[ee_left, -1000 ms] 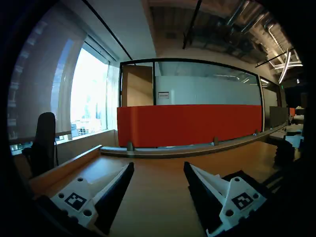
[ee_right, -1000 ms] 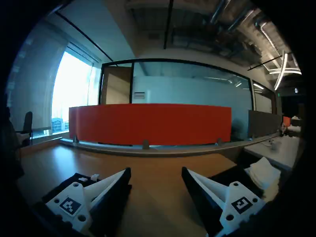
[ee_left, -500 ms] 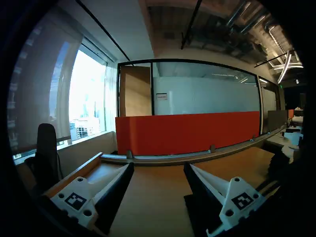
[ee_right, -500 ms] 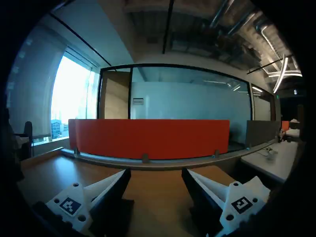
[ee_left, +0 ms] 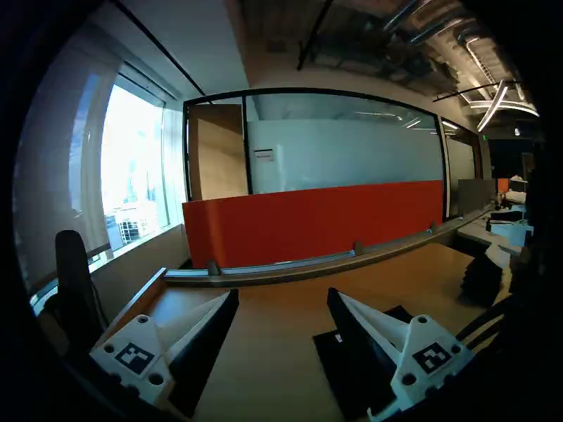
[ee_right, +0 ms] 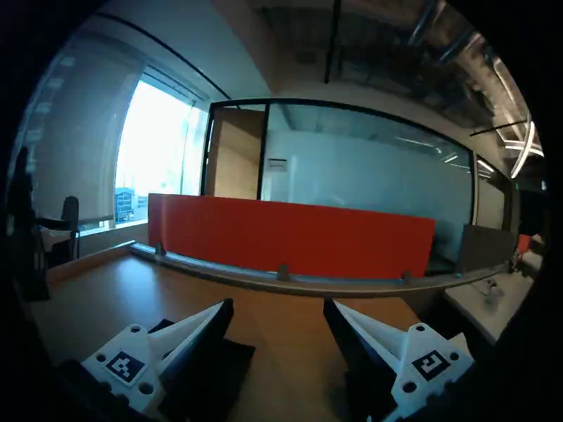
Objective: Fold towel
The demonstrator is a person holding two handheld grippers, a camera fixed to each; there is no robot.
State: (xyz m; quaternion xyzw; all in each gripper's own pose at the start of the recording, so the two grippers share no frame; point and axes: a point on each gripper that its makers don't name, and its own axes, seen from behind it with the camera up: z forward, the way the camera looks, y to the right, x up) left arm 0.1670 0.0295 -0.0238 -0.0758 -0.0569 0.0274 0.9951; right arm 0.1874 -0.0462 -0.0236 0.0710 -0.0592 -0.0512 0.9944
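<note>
My left gripper hangs open over a wooden table, with nothing between its white fingers. A flat black sheet, maybe cloth, lies on the table under its right finger. My right gripper is also open and empty above the same kind of wooden table. Another flat black sheet lies beneath its left finger. I cannot tell whether either black sheet is the towel.
An orange partition on a metal rail closes off the table's far edge. A dark stack sits at the table's right. A black office chair stands at the left by the window. A white desk lies to the right.
Both views have shifted: the left one swung slightly right, the right one left. Black sheets have come into sight under the fingers. A white folded stack has left the right gripper view.
</note>
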